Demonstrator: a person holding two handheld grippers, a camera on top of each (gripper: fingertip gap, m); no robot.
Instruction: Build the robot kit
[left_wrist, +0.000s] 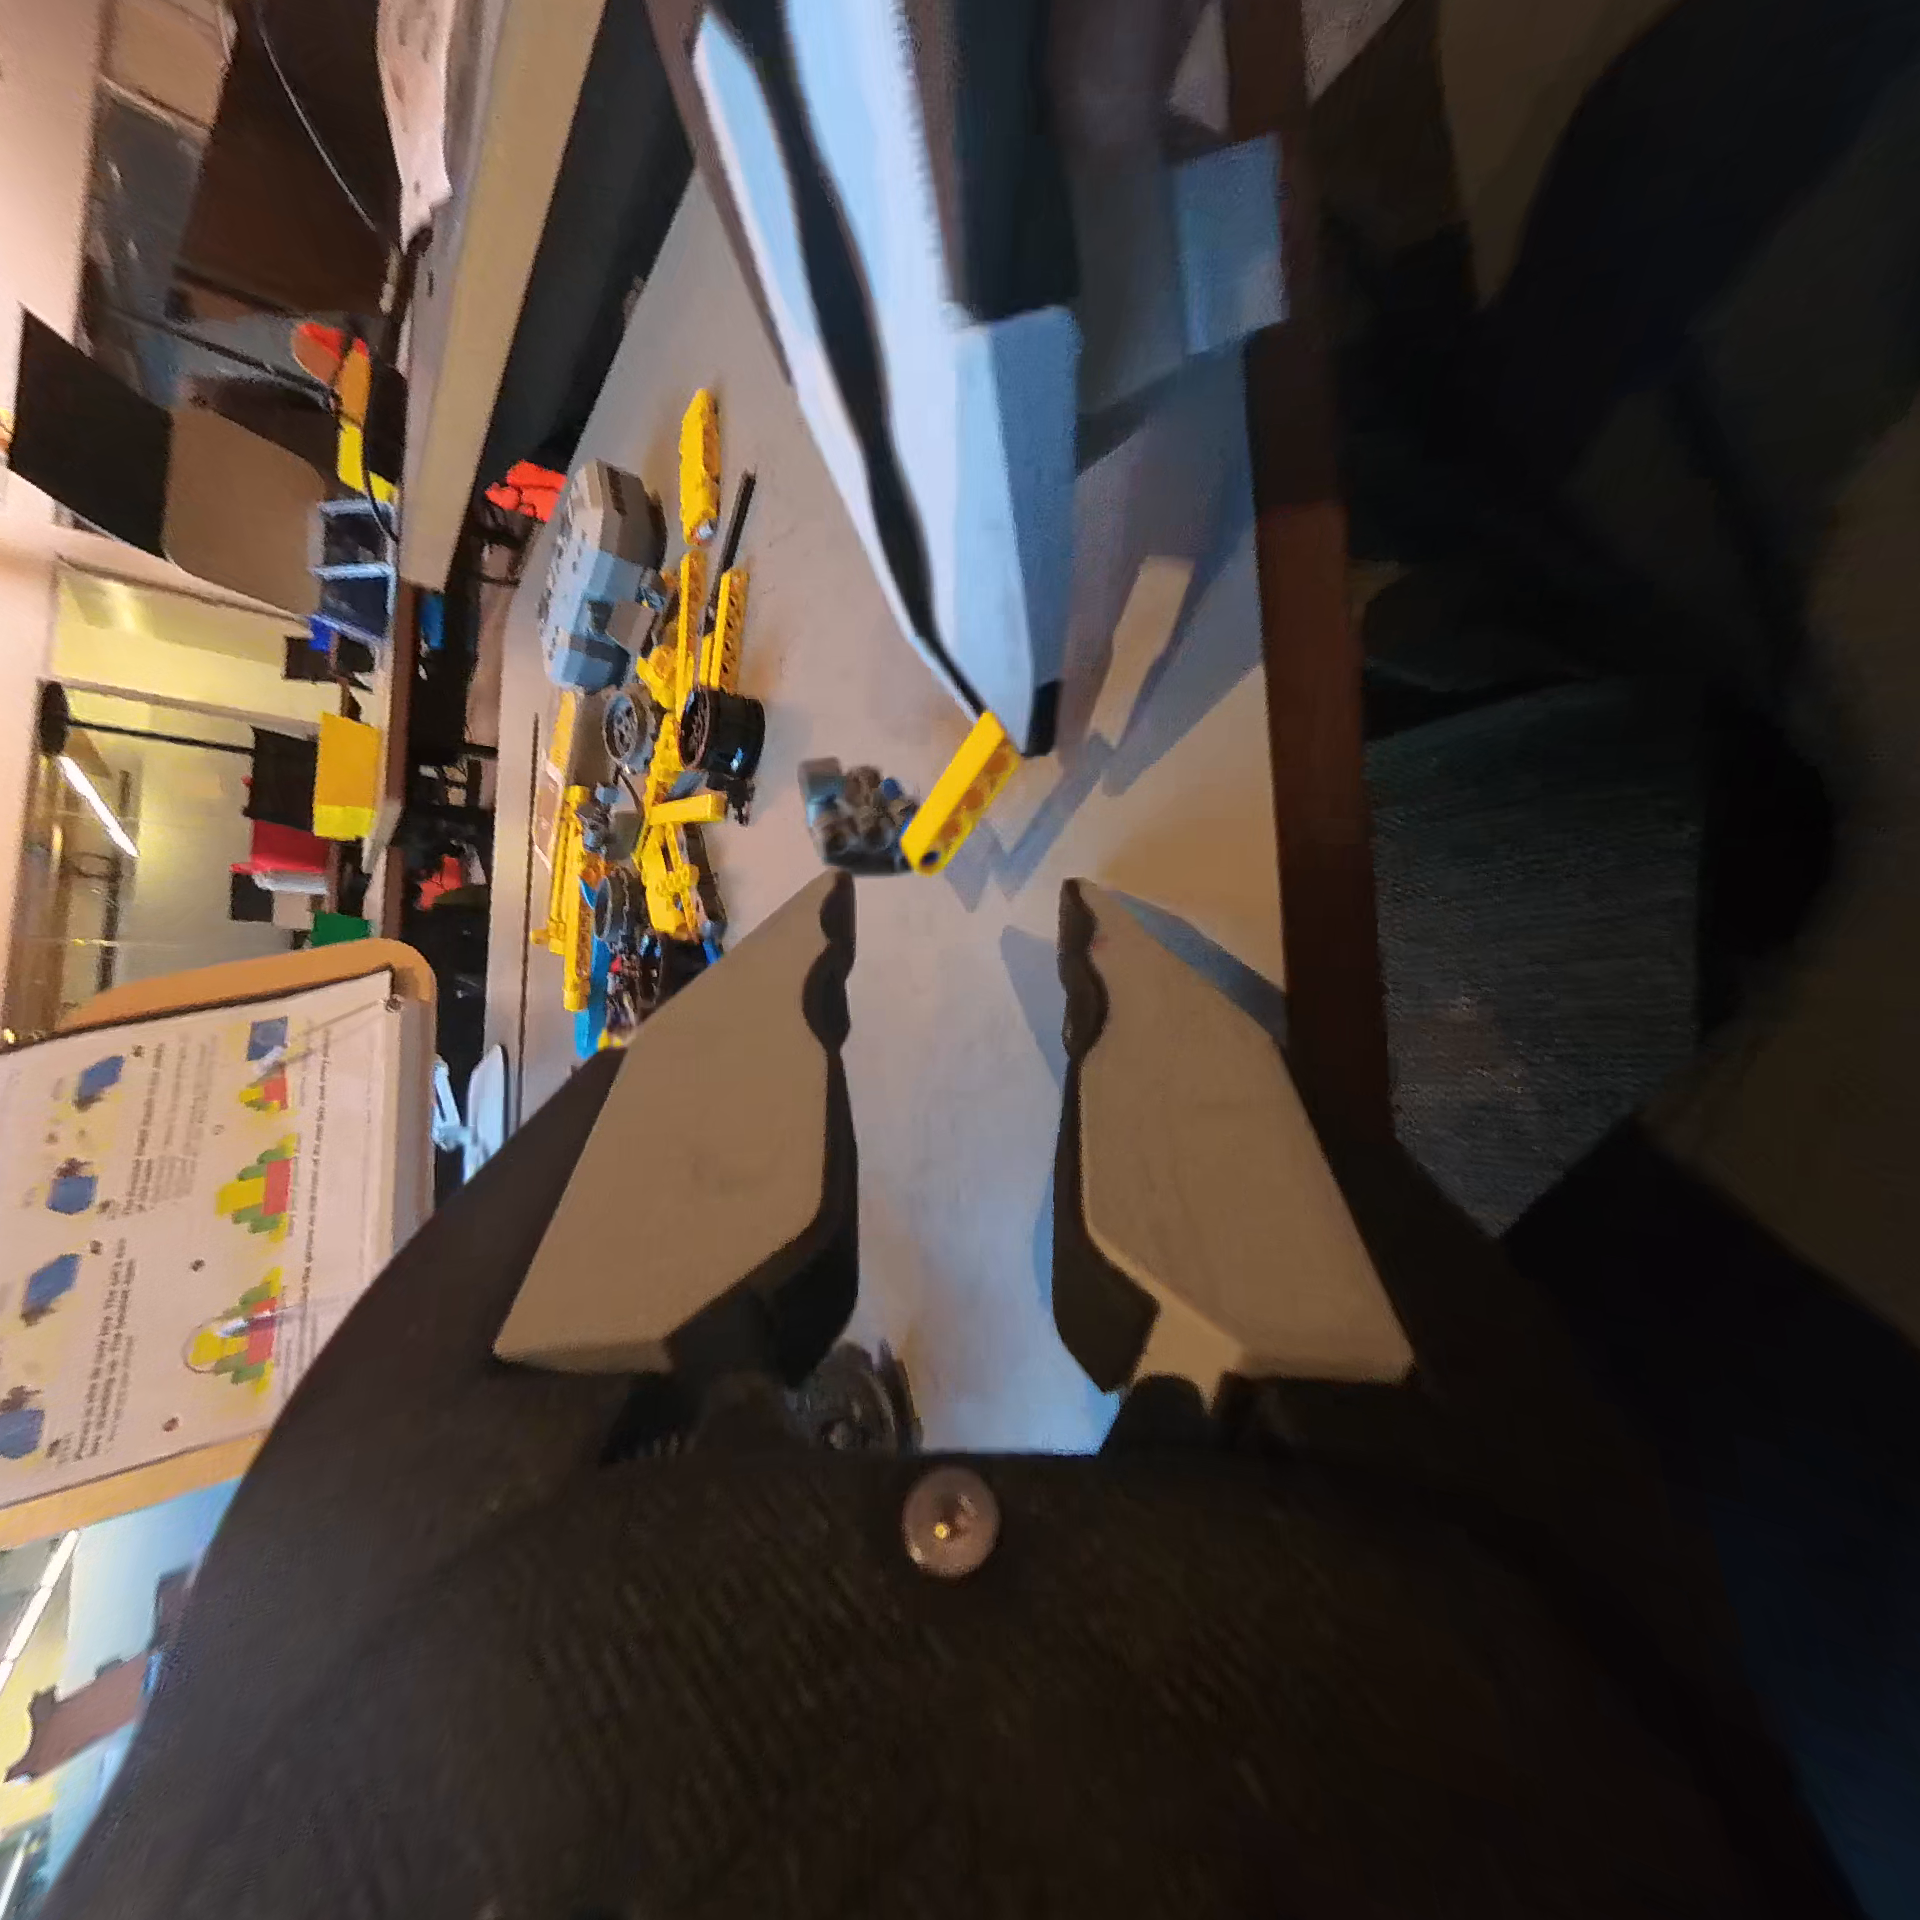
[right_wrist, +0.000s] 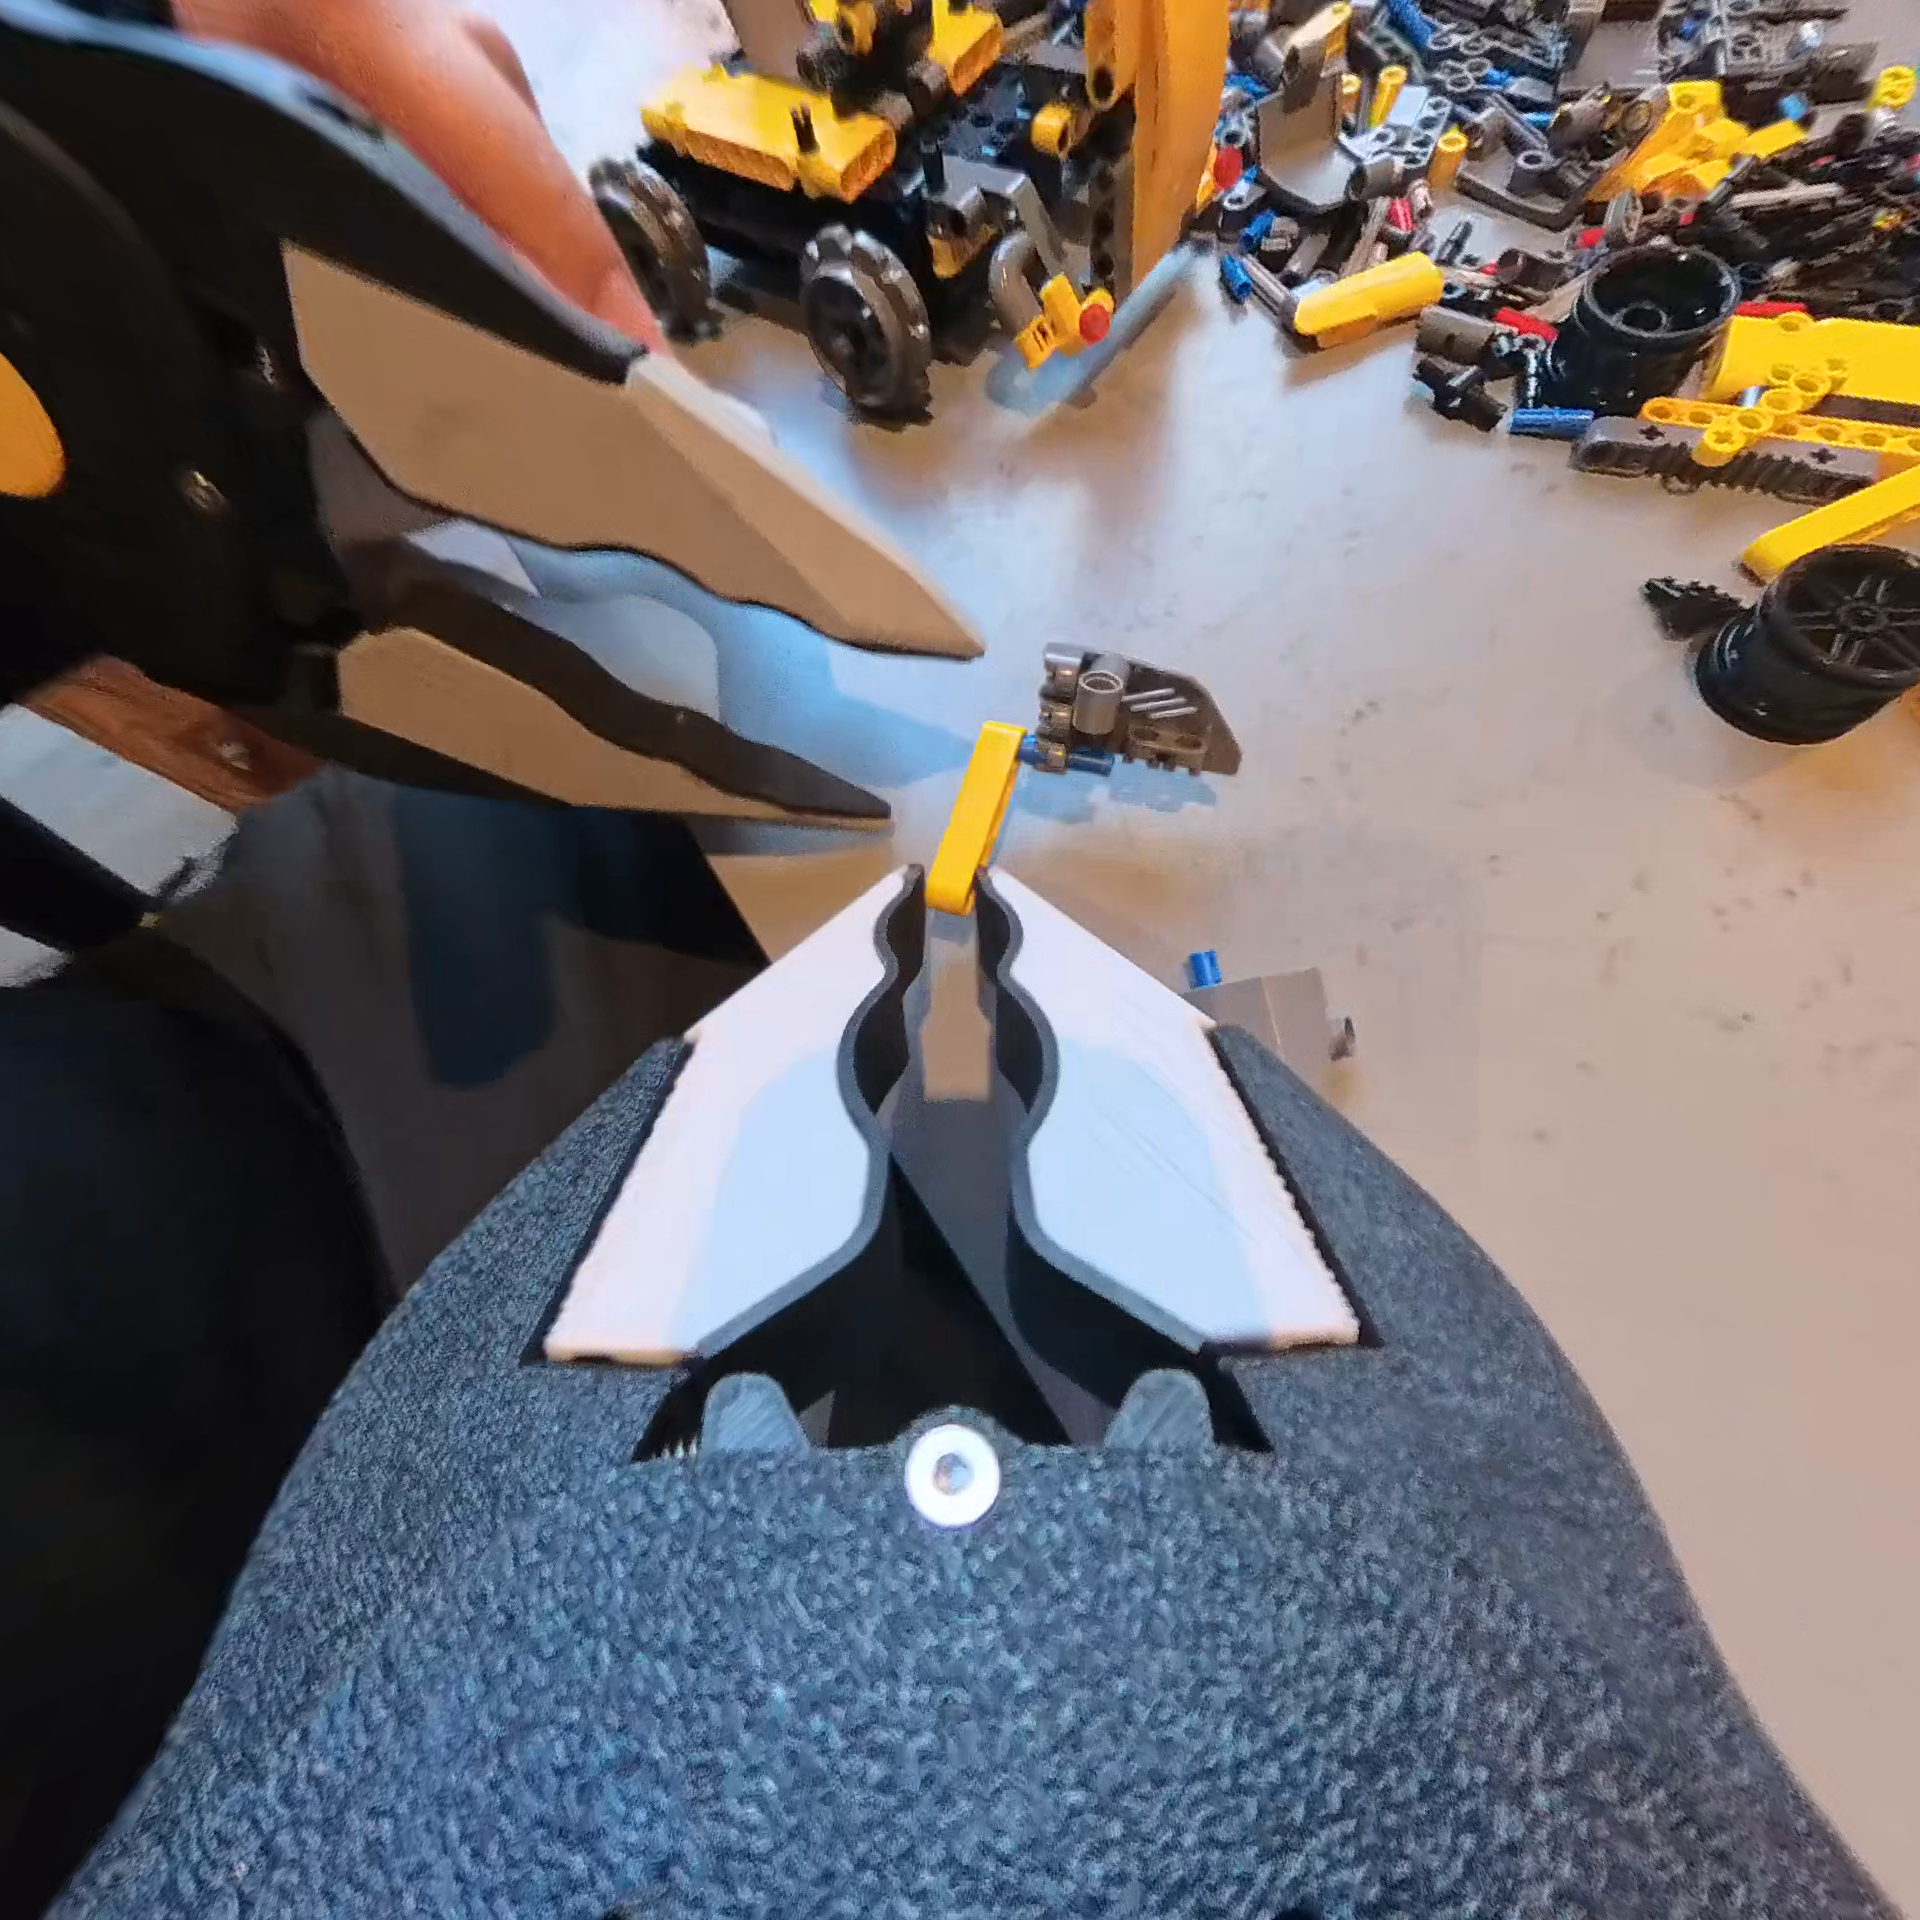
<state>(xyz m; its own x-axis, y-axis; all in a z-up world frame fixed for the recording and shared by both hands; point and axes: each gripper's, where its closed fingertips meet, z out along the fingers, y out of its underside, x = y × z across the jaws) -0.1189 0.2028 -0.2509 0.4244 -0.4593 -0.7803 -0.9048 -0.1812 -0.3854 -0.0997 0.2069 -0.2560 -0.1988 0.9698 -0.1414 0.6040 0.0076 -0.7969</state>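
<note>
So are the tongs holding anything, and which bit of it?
The right tongs pinch the near end of a yellow plastic beam with holes; its far end joins a small grey brick cluster. The left tongs are open, holding nothing.

Beam (right_wrist: 968, 821) between right jaws, panel piece (right_wrist: 1138, 712) beyond

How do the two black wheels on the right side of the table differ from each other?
The nearer wheel shows a spoked face; the farther wheel shows an open, hollow hub. The nearer lies apart on the bare table; the farther sits among the loose parts pile. Both are black.
</note>
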